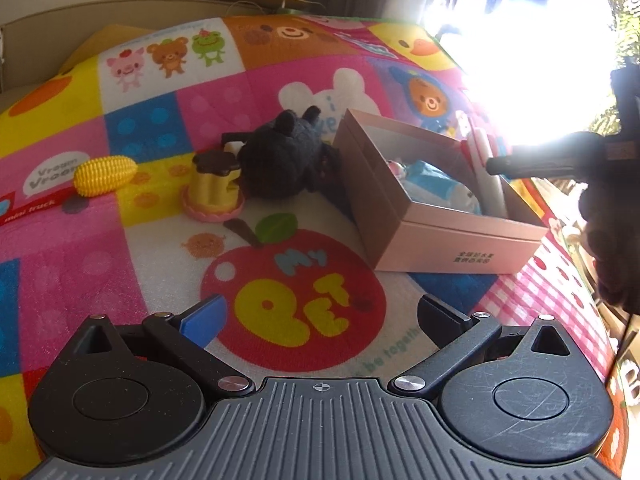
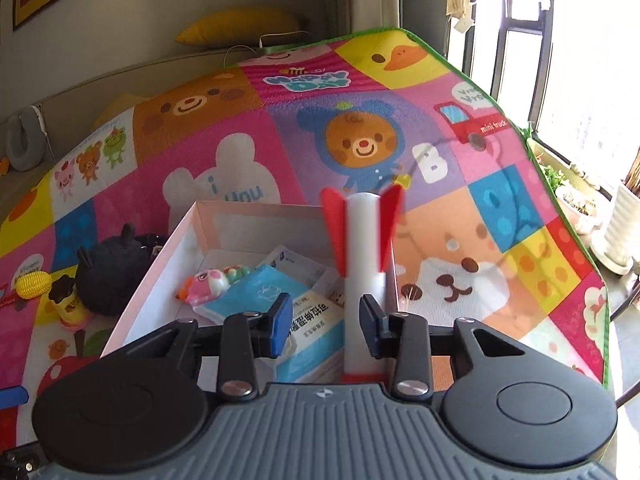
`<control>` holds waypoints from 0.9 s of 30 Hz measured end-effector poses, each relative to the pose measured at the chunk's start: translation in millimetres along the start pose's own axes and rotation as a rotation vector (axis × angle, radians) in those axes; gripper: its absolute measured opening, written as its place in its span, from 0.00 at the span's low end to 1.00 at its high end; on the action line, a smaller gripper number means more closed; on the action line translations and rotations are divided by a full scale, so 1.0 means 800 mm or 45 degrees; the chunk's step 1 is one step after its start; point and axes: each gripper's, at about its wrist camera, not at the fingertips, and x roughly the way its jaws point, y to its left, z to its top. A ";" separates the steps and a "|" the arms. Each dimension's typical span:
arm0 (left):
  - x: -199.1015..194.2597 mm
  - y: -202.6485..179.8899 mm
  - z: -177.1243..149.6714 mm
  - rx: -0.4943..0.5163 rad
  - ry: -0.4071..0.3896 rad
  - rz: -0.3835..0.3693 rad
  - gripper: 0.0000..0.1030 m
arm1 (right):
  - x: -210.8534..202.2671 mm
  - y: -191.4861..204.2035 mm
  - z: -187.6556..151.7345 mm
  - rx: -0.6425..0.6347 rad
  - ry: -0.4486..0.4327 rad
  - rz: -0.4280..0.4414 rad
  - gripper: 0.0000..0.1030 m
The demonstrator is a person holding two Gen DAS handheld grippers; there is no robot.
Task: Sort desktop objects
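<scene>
Right wrist view: right gripper at bottom centre w/ jaws released, spread apart. White rocket toy w/ red fins stands upright btwn them, close to the right-hand blue pad; contact can't be told. Rocket sits at the near right corner of the pink box, mid frame. Inside box: blue packets and a pink-white toy, lower centre. Left of box, mid-left: black plush, pudding toy, yellow corn toy, all on the cartoon play mat.

Left wrist view: left gripper at bottom, jaws wide open, holding nothing, over the mat's red apple print. Box lies beyond, centre right.
</scene>
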 end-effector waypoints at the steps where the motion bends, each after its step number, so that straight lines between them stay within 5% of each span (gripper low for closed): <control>1: -0.002 -0.003 -0.002 0.014 -0.002 -0.004 1.00 | 0.011 0.005 0.003 -0.026 0.001 -0.034 0.19; 6: -0.009 0.012 -0.006 0.015 -0.020 0.055 1.00 | 0.054 -0.011 -0.002 0.091 0.186 0.011 0.14; 11: -0.003 0.041 -0.007 -0.094 -0.013 0.116 1.00 | 0.033 -0.016 -0.013 0.104 0.117 0.043 0.14; 16: -0.005 0.038 -0.009 -0.098 -0.026 0.088 1.00 | 0.040 -0.014 0.010 0.023 -0.050 -0.159 0.14; 27: 0.001 0.046 -0.007 -0.080 -0.028 0.079 1.00 | 0.087 -0.009 0.022 0.030 0.074 -0.064 0.14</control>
